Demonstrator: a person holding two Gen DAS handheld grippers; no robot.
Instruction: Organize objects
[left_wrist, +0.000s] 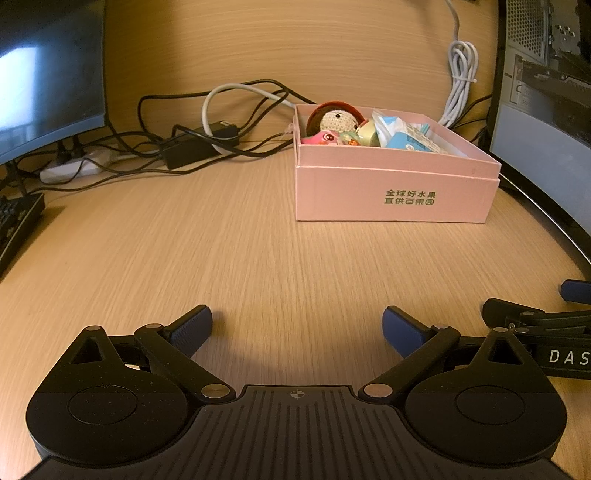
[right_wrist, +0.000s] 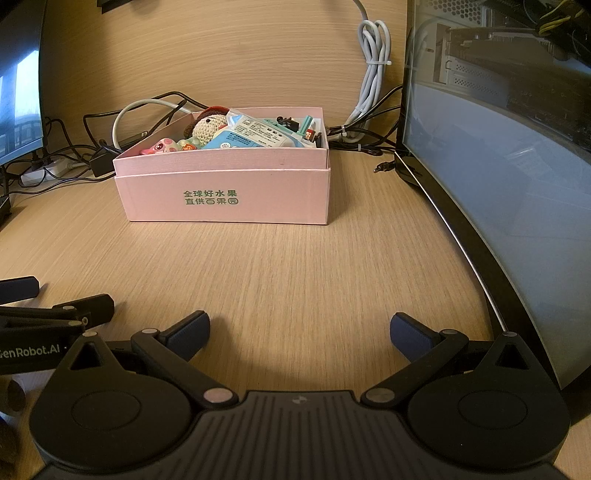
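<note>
A pink cardboard box (left_wrist: 395, 192) with green lettering stands on the wooden desk; it also shows in the right wrist view (right_wrist: 225, 195). Inside lie a crocheted doll (left_wrist: 338, 120) (right_wrist: 208, 125), a pink toy (left_wrist: 321, 138) (right_wrist: 162, 146), a blue-white tissue pack (left_wrist: 410, 142) (right_wrist: 258, 134) and other small items. My left gripper (left_wrist: 297, 328) is open and empty, low over the desk well in front of the box. My right gripper (right_wrist: 299, 334) is open and empty, also in front of the box, beside the left one.
Tangled black and white cables (left_wrist: 221, 122) and a power strip (left_wrist: 70, 168) lie behind the box. A monitor (left_wrist: 48, 74) and keyboard (left_wrist: 18, 225) are at left. A glass-sided computer case (right_wrist: 498, 166) stands at right. A bundled white cable (right_wrist: 373, 74) hangs on the wall.
</note>
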